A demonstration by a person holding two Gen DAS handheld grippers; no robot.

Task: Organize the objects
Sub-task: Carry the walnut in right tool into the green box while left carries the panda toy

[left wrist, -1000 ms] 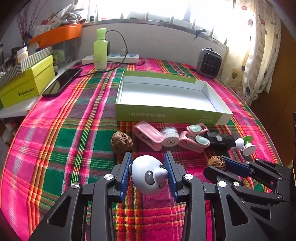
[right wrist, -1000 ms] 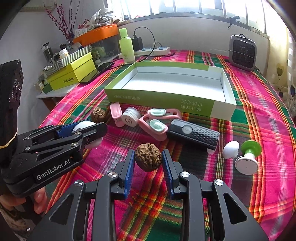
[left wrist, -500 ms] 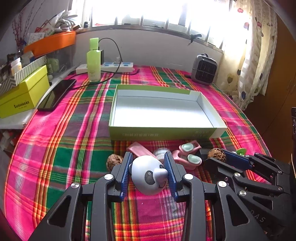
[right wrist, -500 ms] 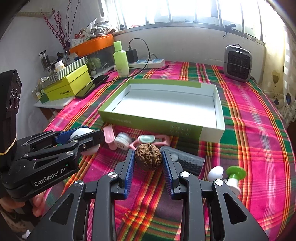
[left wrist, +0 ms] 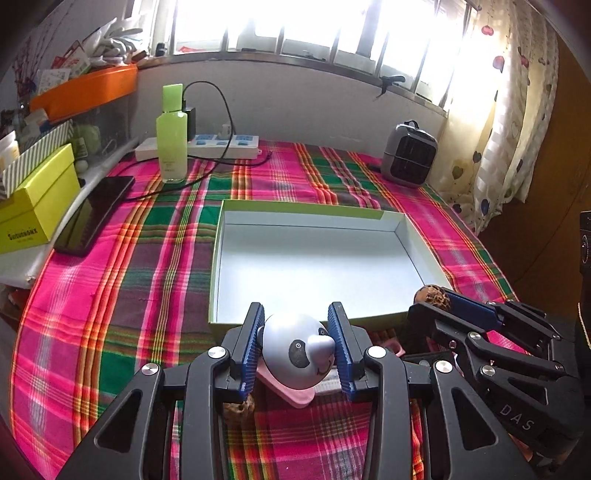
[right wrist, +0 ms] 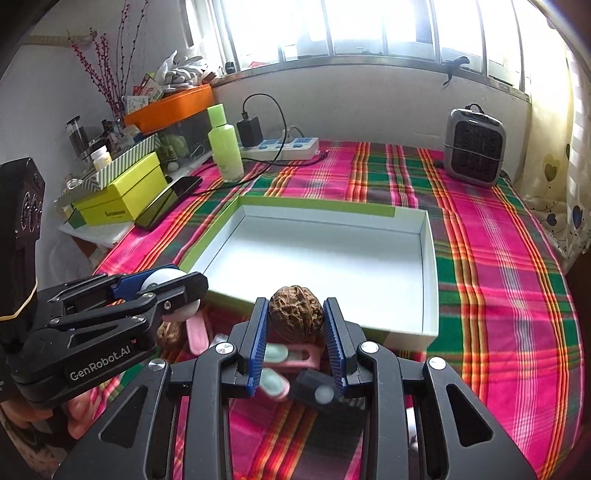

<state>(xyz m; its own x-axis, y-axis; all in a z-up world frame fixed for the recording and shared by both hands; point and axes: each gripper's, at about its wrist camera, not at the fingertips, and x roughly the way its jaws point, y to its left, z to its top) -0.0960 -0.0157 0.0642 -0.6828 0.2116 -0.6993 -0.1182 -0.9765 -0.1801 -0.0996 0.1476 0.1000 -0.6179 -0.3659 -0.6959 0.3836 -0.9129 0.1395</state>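
Plaid cloth [left wrist: 122, 280] covered table. Green-walled white tray [right wrist: 428, 266] lay mid-cloth, nothing inside. Left gripper [left wrist: 297, 350] clamped on panda toy [left wrist: 295, 354], at tray's near wall. Right gripper [right wrist: 295, 325] clamped on walnut [right wrist: 295, 314], also at tray's near wall. Pink clips [right wrist: 291, 356], black remote [right wrist: 317, 391], second walnut [right wrist: 170, 334] lay on cloth below grippers, before tray.

Bright barred window [left wrist: 295, 26], grey wall [left wrist: 295, 99], patterned curtain [left wrist: 517, 110]
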